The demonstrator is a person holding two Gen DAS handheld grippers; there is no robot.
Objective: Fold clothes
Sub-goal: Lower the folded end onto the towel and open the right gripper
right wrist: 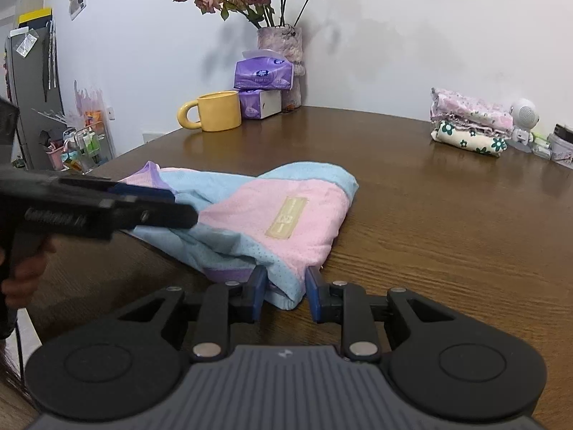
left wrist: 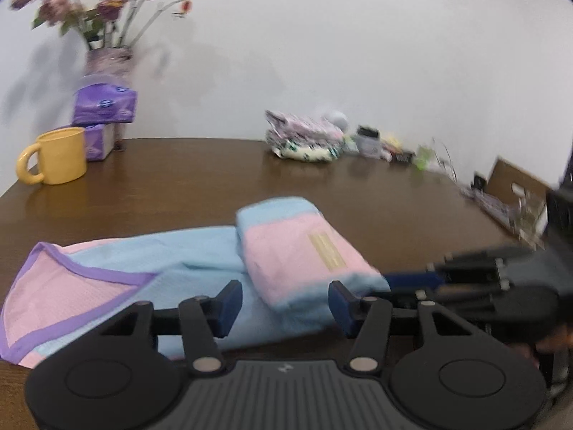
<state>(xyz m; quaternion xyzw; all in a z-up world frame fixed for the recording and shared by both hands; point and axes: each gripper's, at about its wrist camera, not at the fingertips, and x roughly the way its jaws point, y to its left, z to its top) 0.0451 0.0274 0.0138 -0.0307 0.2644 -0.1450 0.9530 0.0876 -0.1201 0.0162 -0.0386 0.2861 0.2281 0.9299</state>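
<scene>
I counted one pink-and-blue garment (right wrist: 272,215) lying half-folded on the brown table (right wrist: 447,215), one yellow mug (right wrist: 218,111), two tissue packs (right wrist: 263,73). My left gripper (left wrist: 283,304) stood open, empty; my right gripper (right wrist: 286,290) straddled the garment's corner, pads apparently not pressing.

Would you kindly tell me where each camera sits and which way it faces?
Left wrist: on the left gripper, facing the garment and wall; right gripper enters at right.
Right wrist: on the right gripper, jaws astride the garment's corner; left gripper and a hand at left.
Shared: garment, mug, folded pile.
</scene>
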